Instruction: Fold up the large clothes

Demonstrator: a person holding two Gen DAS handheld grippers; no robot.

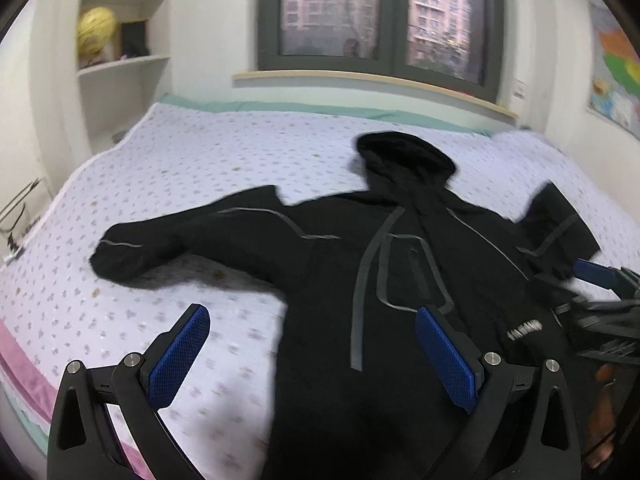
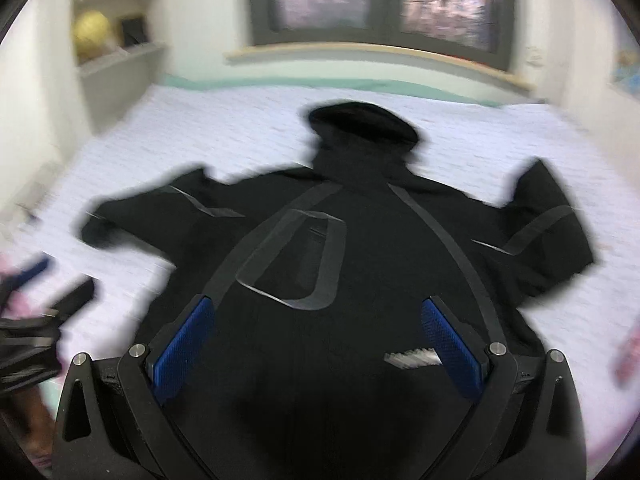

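Jacket: black, hooded, spread face-up across the bed, sleeves out left and right.
Handling: probably soft, floppy, bulky; pinch a sleeve cuff or hem edge.
Left claw: spread wide, empty.
Right claw: spread wide, empty.

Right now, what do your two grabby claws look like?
Both look the same. The left gripper and right gripper each have two black plastic fingers with bright blue pads covered in a bumpy grid, joined by round silver bolts. I can't see any cables or sleeves.
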